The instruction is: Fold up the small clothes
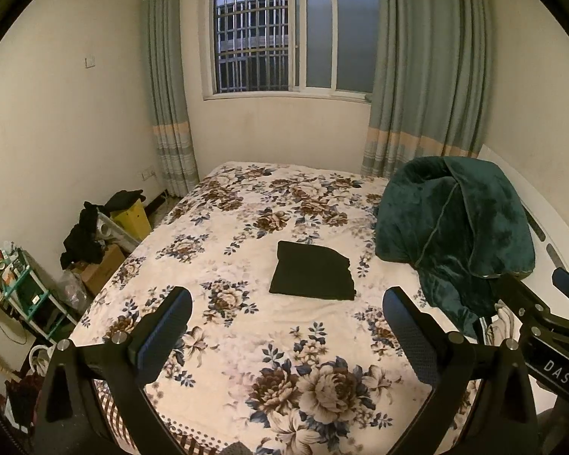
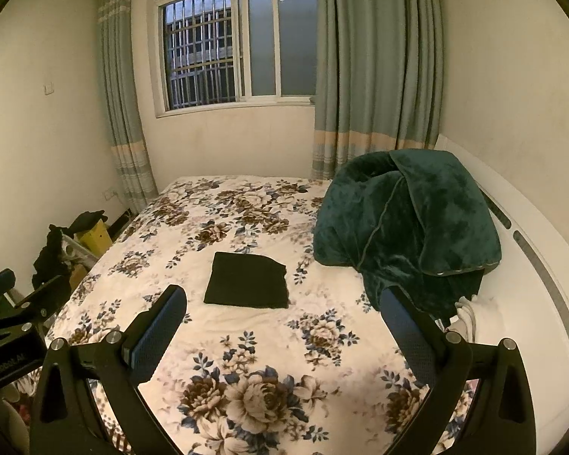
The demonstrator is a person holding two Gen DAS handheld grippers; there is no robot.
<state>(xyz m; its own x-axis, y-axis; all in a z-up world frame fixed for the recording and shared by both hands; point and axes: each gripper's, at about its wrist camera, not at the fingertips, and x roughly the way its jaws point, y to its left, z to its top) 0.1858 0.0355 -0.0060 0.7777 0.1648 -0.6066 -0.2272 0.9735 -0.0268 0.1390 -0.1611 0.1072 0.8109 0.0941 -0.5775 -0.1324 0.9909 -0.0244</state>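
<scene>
While both tools, left [image 1: 286,299] and right [image 2: 282,297], are held released above the bed's [image 1: 246,341] near edge, the folded black garment [image 1: 312,276] is seen mid-bed, judged finished and set down.

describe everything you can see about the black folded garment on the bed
The black garment lies flat on the floral bedspread, near the middle of the bed, folded into a neat, roughly rectangular stack. It looks like soft, matte dark fabric; layered edges show along its right side. Only the bedspread touches it. The green plush blanket is heaped to its right, apart from it. Both the left hand-held gripper and the right hand-held gripper hover open, short of it.
</scene>
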